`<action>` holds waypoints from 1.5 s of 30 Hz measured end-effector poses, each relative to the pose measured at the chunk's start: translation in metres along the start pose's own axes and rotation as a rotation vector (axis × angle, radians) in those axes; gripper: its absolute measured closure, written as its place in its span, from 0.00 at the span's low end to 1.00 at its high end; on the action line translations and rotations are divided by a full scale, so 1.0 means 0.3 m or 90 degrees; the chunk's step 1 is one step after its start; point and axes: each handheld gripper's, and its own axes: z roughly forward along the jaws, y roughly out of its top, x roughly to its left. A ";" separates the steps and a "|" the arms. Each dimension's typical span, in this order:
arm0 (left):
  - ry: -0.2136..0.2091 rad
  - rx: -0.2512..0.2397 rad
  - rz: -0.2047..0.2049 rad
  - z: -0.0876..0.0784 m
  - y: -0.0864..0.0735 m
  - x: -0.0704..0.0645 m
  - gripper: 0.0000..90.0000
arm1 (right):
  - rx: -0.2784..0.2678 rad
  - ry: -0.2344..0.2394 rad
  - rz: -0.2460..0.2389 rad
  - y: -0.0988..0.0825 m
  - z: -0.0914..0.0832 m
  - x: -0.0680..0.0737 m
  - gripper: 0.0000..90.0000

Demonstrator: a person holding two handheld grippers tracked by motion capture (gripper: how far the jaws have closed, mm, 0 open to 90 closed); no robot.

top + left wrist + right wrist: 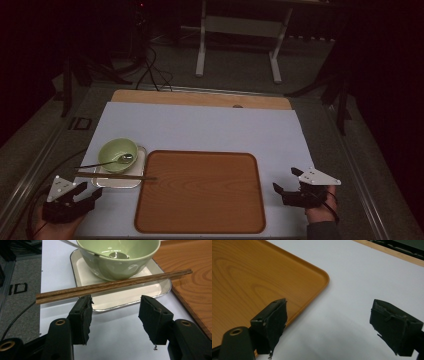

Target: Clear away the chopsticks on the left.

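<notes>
Nearest the person, the left gripper [75, 197] sits at the near left corner of the white mat [200, 125], its jaws spread apart with nothing between them, aimed at the chopsticks [112, 175] just ahead. In the left gripper view the pair of chopsticks [112, 285] lies as one bar across the small white dish [125, 298], one end jutting off the dish's left rim over the mat, the other reaching onto the left edge of the wooden tray [195, 290]. The likely step is to pick them up, and that goes best by advancing low and level, straddling both sticks at the overhanging end where there is room beneath, and closing squarely so they stay paired instead of rolling apart. Just behind them the green bowl [117, 262] stands on the dish with a metal spoon [110, 255] resting in it; a high or skewed approach could knock the bowl or tip the spoon out. The right gripper [300, 187], also wide open and empty, waits beside the tray's near right corner [322, 277], well away.
</notes>
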 end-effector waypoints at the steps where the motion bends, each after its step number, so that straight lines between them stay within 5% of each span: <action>1: -0.002 0.000 0.002 0.001 0.001 -0.001 0.50 | 0.000 -0.001 -0.002 -0.001 -0.001 0.000 0.16; 17: -0.015 -0.024 0.039 -0.006 0.012 -0.015 0.52 | -0.018 -0.013 -0.005 0.009 -0.010 0.010 0.16; 23: -0.032 -0.032 0.079 0.007 0.022 -0.032 0.46 | -0.018 -0.015 0.016 0.009 -0.008 0.006 0.16; 30: -0.045 -0.021 0.123 0.054 0.043 -0.047 0.41 | -0.012 -0.025 0.018 0.016 0.003 0.007 0.16; 45: -0.050 0.015 0.142 0.135 0.067 -0.049 0.32 | -0.021 -0.034 0.041 -0.002 -0.017 -0.022 0.16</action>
